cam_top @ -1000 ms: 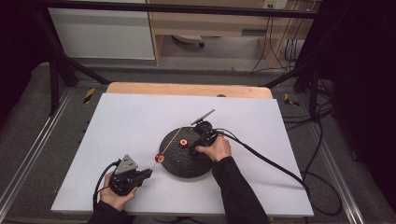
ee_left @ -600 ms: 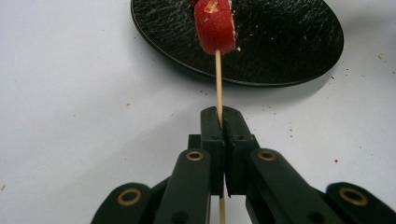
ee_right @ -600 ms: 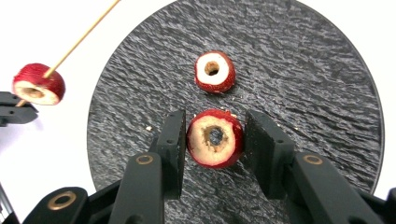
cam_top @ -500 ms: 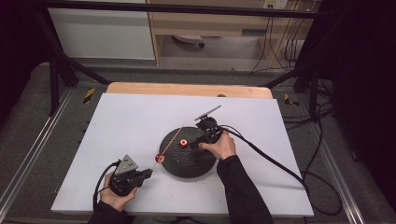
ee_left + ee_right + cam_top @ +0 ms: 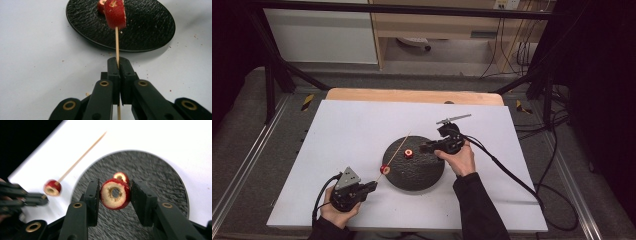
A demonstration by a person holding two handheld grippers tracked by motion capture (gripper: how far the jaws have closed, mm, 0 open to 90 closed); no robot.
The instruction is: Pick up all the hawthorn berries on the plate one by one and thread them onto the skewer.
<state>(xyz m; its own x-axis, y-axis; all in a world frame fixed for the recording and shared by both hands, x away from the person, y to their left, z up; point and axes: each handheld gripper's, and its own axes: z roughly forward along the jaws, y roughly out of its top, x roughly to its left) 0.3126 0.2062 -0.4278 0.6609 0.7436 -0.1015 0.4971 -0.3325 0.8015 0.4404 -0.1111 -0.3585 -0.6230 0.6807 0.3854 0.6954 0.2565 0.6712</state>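
Observation:
My left gripper (image 5: 117, 62) is shut on a thin wooden skewer (image 5: 116, 45) at the table's near left (image 5: 371, 186). The skewer slants up over a black plate (image 5: 427, 177) and carries one red fruit slice (image 5: 384, 169) (image 5: 115, 13). Held above the plate's right side, my right gripper (image 5: 424, 148) (image 5: 115, 182) is shut on a red ring-shaped slice (image 5: 115, 193) with a pale, holed centre. Another red slice (image 5: 120, 177) (image 5: 409, 153) lies on the plate (image 5: 160, 182) behind it.
The plate sits on a white table top (image 5: 362, 125) with a wooden strip along its far edge. Black cables trail from both grippers, the right one looping off the table's right side. Small crumbs dot the table near the plate.
My right gripper has lifted off the plate and drifted to the right with the ring slice between its jaws. The left gripper and the skewer have stayed where they were.

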